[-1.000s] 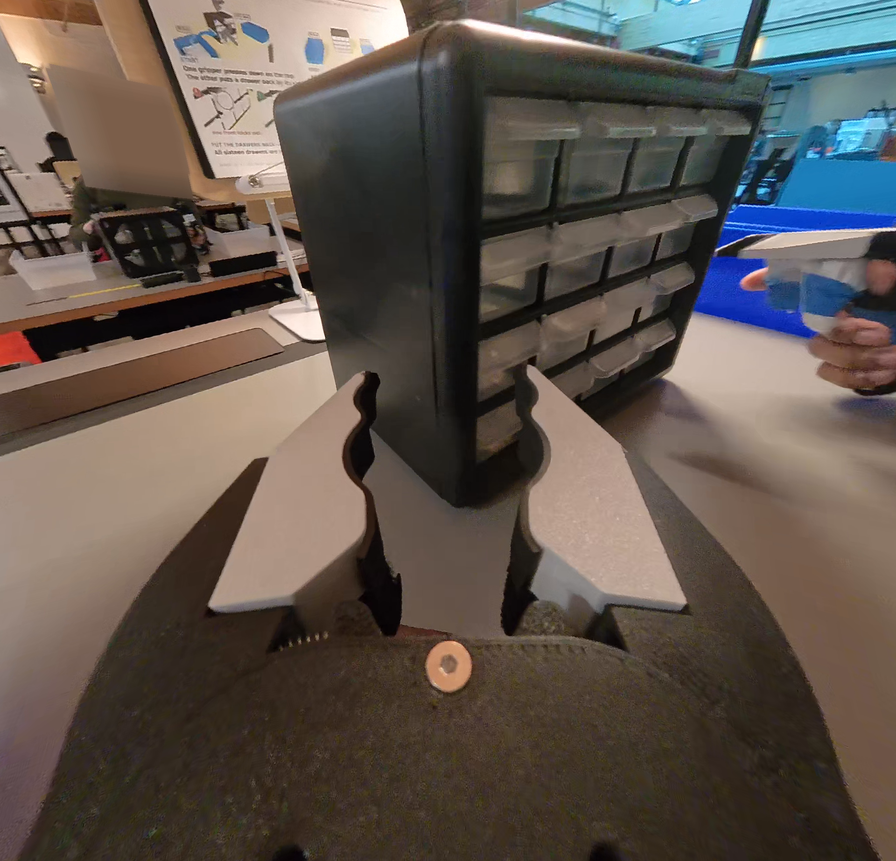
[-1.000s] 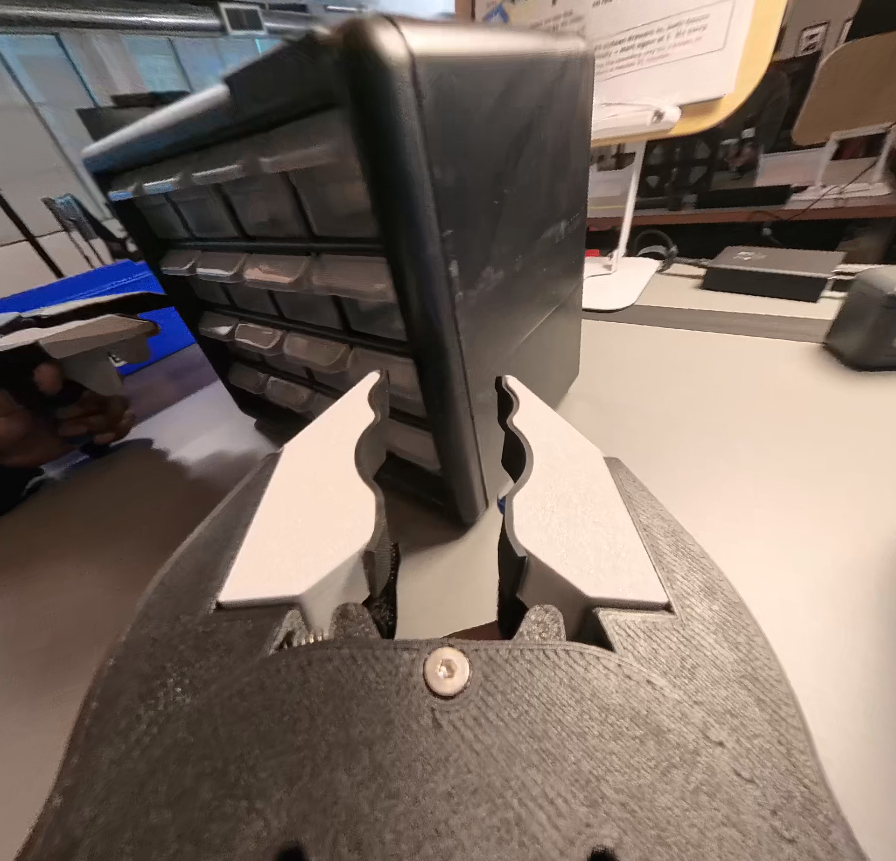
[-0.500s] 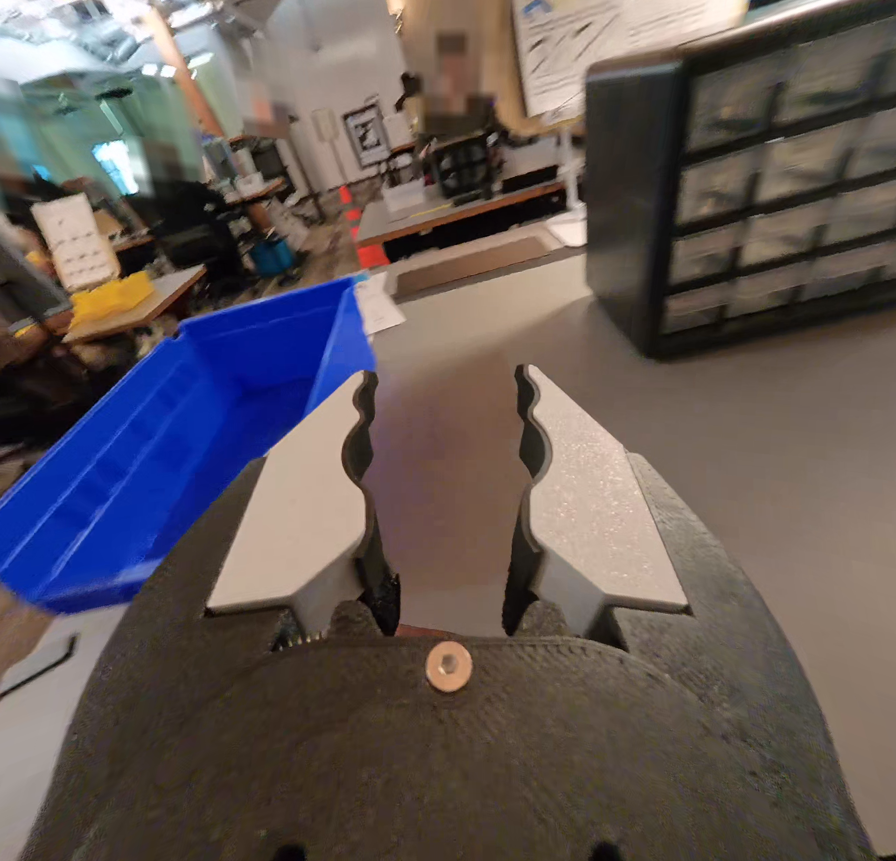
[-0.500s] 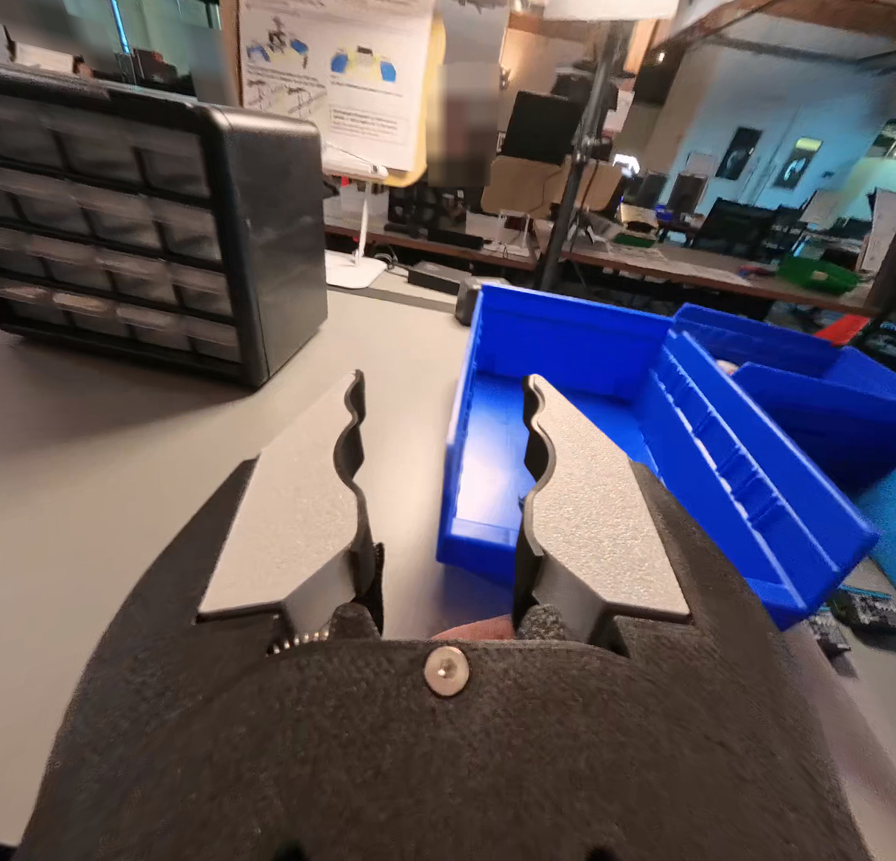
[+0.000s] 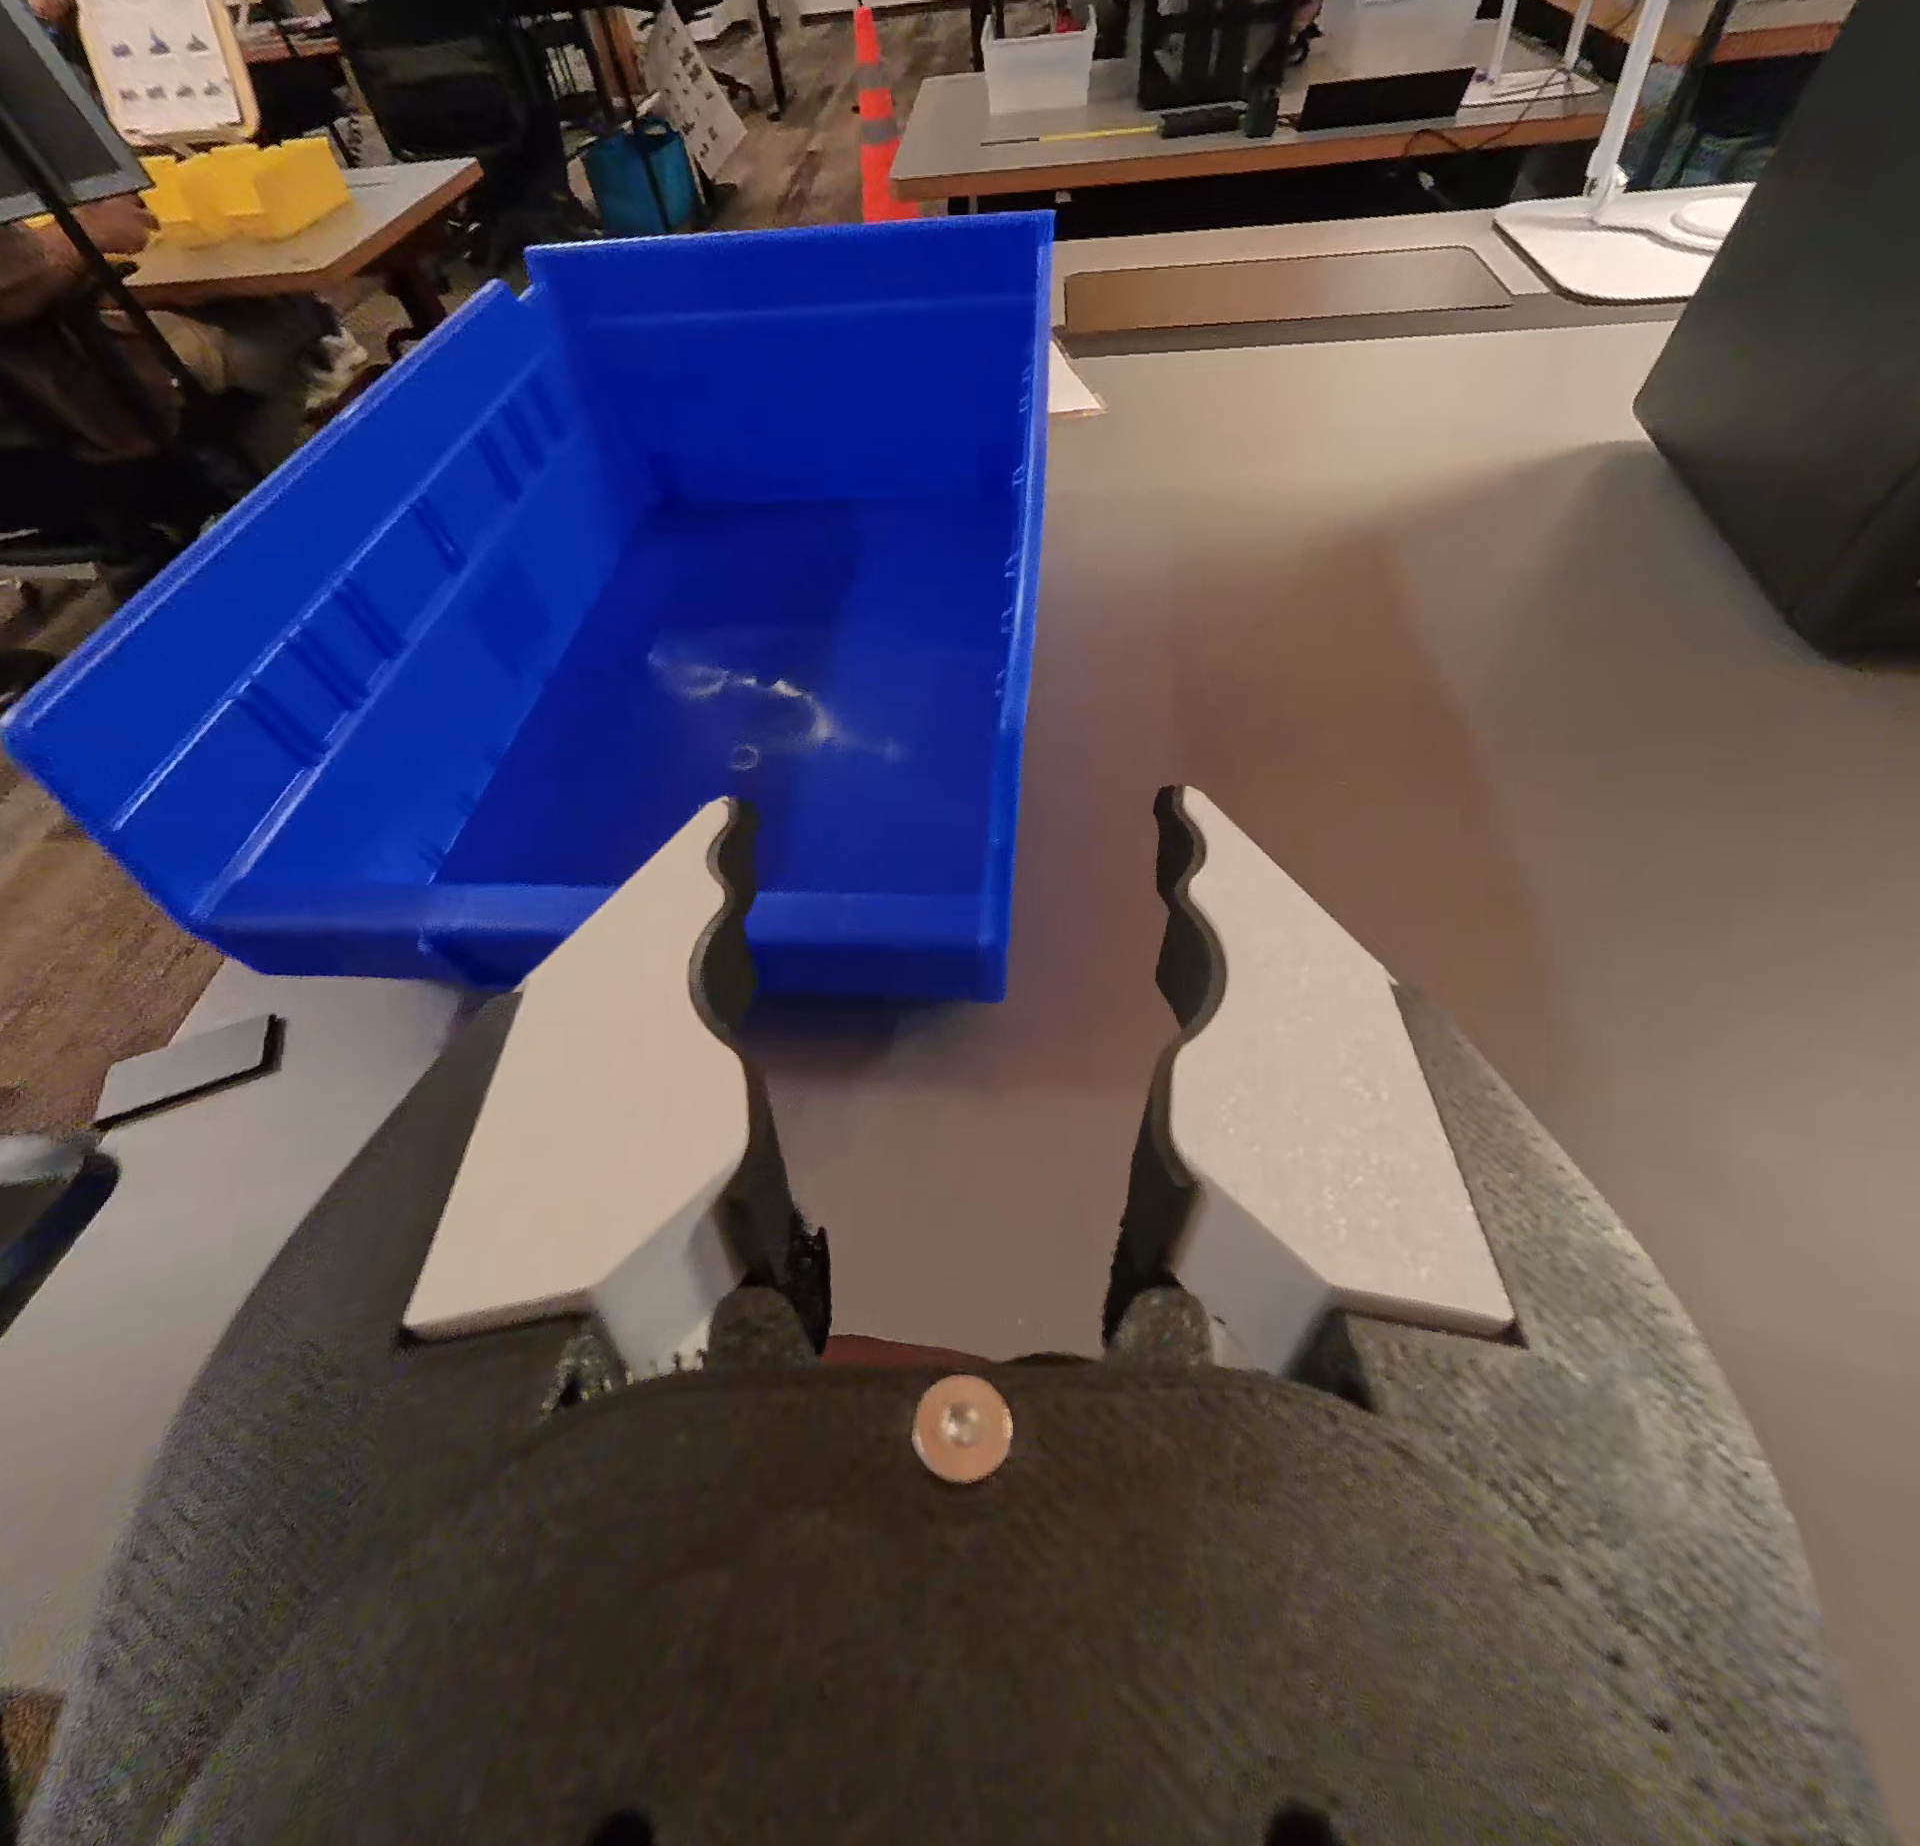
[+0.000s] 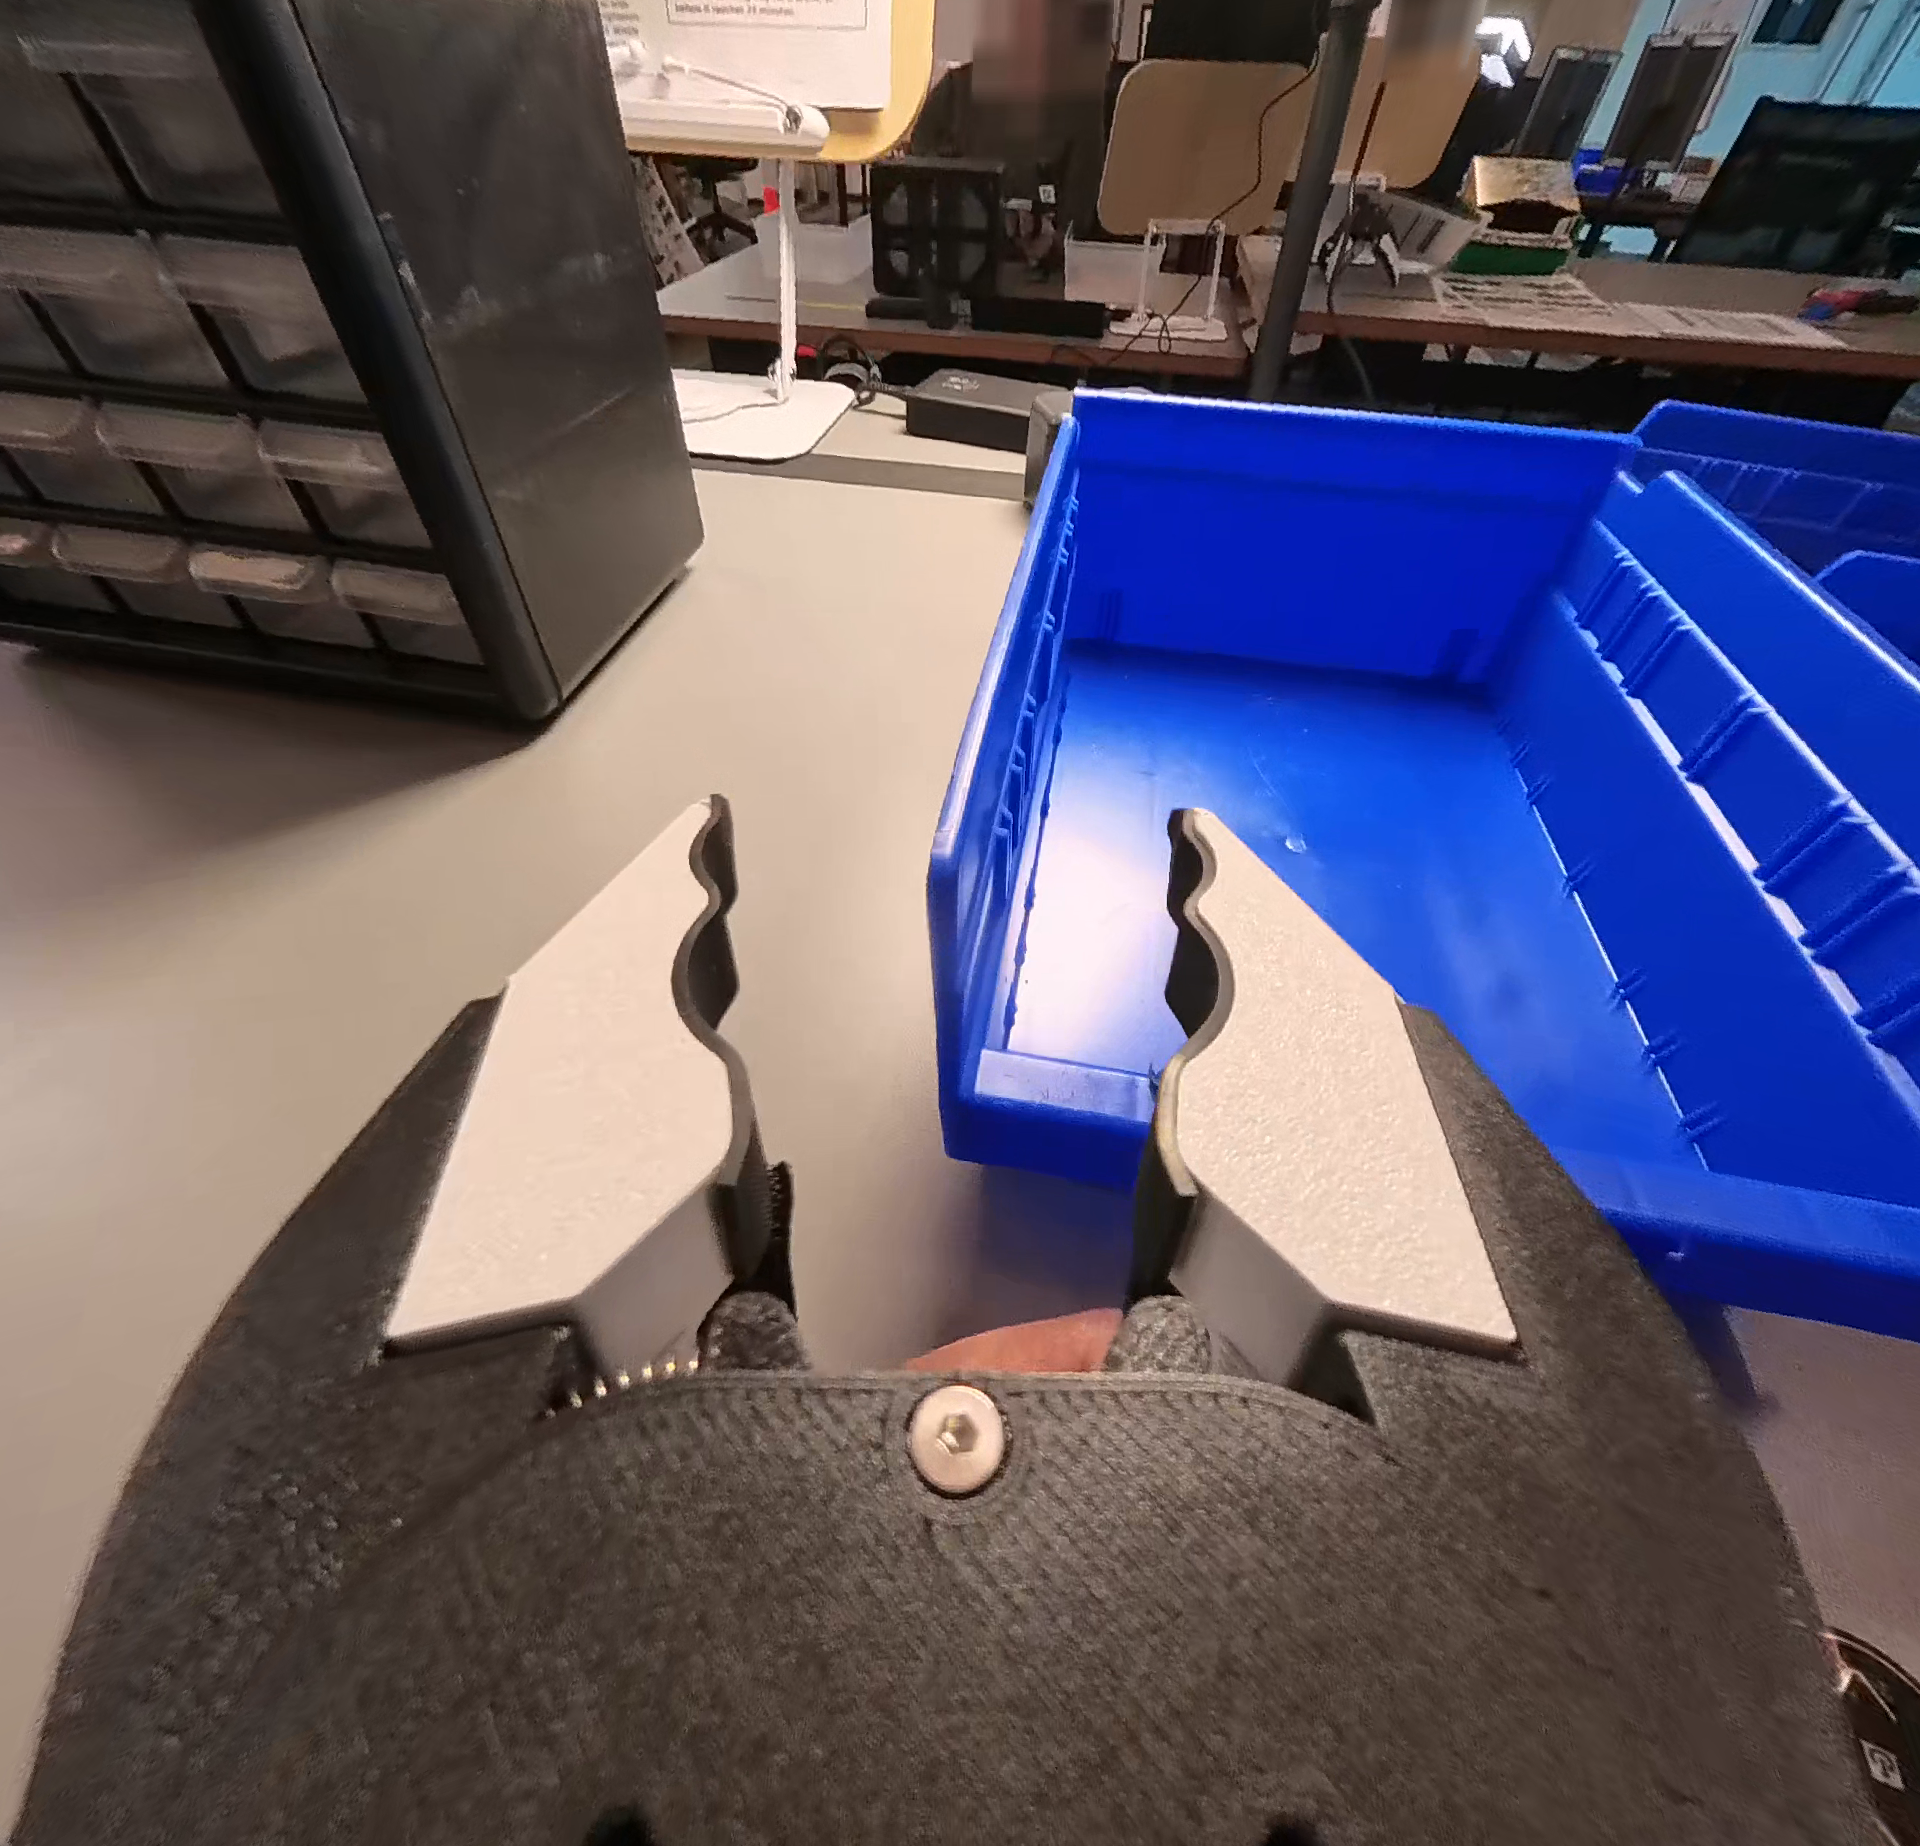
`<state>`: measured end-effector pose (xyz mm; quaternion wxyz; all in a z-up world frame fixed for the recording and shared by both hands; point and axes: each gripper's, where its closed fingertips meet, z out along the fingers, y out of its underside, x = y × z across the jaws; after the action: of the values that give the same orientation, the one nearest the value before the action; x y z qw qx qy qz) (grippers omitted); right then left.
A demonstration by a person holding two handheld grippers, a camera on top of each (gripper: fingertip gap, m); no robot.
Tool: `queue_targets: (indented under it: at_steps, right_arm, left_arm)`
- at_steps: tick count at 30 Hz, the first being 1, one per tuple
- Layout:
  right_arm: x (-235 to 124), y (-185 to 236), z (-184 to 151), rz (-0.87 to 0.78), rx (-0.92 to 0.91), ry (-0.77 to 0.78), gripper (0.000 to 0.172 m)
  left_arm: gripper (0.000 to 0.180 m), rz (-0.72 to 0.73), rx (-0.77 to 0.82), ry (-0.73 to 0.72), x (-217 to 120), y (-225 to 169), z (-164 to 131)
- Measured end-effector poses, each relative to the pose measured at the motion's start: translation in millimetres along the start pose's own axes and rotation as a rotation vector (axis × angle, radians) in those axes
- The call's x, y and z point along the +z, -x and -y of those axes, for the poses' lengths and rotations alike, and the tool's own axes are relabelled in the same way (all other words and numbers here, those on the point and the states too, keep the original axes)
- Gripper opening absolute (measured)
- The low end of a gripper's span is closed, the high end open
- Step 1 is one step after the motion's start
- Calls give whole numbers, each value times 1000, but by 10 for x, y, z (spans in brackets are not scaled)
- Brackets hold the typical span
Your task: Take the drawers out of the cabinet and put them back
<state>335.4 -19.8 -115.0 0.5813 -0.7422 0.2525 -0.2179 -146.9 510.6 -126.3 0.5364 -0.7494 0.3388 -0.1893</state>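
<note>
Standing on the grey table [image 6: 312, 965], the black drawer cabinet [image 6: 499, 342] is seen at the far left of the right wrist view, its translucent drawers [image 6: 239, 446] all seated in their slots; in the left wrist view only a dark side panel of the cabinet [image 5: 1808, 394] is shown at the far right edge. The left gripper [image 5: 951, 809] is held with its jaws spread wide and nothing between them; beyond its left fingertip [image 5: 717, 830] a blue plastic bin [image 5: 582, 653] is seen lying on the table, and beyond its right fingertip bare table surface [image 5: 1455, 757] is seen. The right gripper [image 6: 945, 820] is likewise held wide apart and bare; the near left wall of a second blue bin [image 6: 1351, 549] is seen between its fingertips but is touched by neither pad [image 6: 717, 861]. Further blue bins [image 6: 1787, 487] are stacked to the right of the second one. A white lamp base [image 6: 758, 414] and a black power adapter [image 6: 966, 404] are seen at the far side of the table, behind the cabinet; an orange traffic cone [image 5: 878, 113] and yellow bins [image 5: 249, 191] are visible in the background of the left wrist view.
</note>
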Motion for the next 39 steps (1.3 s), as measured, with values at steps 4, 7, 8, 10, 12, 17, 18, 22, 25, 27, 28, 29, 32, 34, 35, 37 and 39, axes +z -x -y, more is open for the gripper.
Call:
queue_targets:
  at_steps: [4,7,8,10,12,17,18,22,25,27,28,29,32,34,35,37,39]
  right_arm:
    - [54,-21,-57,-22,-26,40,78]
    - [110,-7,-103,-22,-22,66,67]
    - [135,-13,-139,-29,-18,88,64]
    - [185,-42,-217,-58,-15,136,58]
    - [228,-19,-246,-61,-10,147,48]
    - [267,-94,-277,-150,-10,143,10]
    - [258,-94,-278,-155,-12,142,9]
    - [122,-63,-307,-136,-41,141,6]
    - [-113,25,-358,-80,-25,152,6]
    - [-318,102,-393,-46,-18,162,7]
    - [-410,135,-377,-35,-18,149,14]
    - [-482,140,-348,-39,-21,128,27]
    - [-529,148,-309,-42,-43,104,48]
    - [-442,148,-376,-36,-59,129,49]
    - [-396,134,-409,-42,-63,138,48]
    - [-355,88,-399,-72,-89,120,20]
    - [-366,152,-397,-40,-80,104,7]
  left_arm:
    - [75,-17,48,2,170,-47,32]
    - [64,-23,63,10,310,-54,51]
    - [59,-23,64,16,355,-52,45]
    - [50,-17,68,33,433,-43,17]
    - [32,-14,79,35,479,-52,-3]
    - [4,-8,85,4,483,-105,-15]
    - [4,-4,92,-3,467,-112,-19]
    - [3,-54,122,-20,314,-245,-59]
    - [4,-124,172,-22,38,-399,-139]
    - [5,-187,210,-23,-176,-517,-208]
    - [7,-221,225,-27,-265,-579,-240]
    - [10,-254,228,-38,-333,-641,-253]
    - [30,-283,209,-70,-383,-721,-245]
    - [24,-242,215,-71,-345,-684,-236]
    - [13,-237,218,-75,-340,-690,-221]
    - [4,-250,217,-82,-355,-745,-198]
    - [4,-229,218,-78,-373,-745,-201]
